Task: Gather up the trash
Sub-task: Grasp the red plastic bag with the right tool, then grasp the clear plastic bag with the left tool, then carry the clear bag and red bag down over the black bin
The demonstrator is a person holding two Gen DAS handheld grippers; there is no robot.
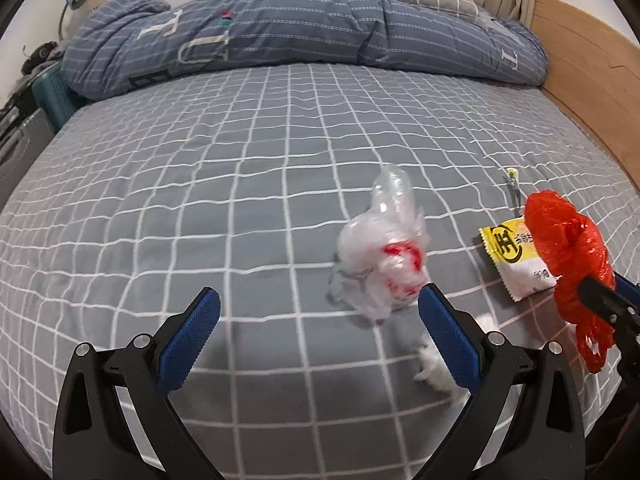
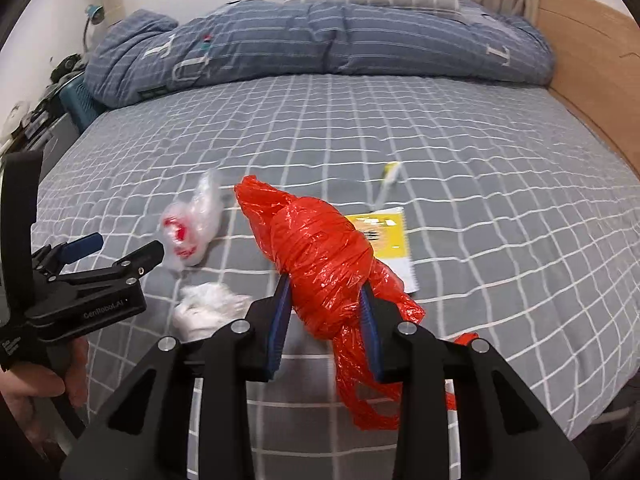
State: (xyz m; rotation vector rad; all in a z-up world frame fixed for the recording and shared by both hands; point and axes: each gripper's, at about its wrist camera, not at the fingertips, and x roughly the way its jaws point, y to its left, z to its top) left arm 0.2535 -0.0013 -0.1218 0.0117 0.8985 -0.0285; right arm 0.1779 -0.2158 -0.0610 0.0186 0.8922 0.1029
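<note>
Right gripper [image 2: 326, 300] pinching crumpled red plastic bag [image 2: 320, 264] above grey checked bedsheet [image 2: 480, 200]. Left gripper [image 1: 320, 312] spread wide, near clear plastic bag [image 1: 384, 248].

Grey checked bedsheet [image 1: 200, 184]; blue striped duvet [image 1: 280, 36]; wooden headboard [image 1: 592, 80].

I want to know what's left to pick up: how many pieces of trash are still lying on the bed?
4: clear plastic bag ahead of the left gripper, white tissue wad nearest, yellow snack packet, small wrapper strip beyond it. More may hide under the held red bag.
</note>
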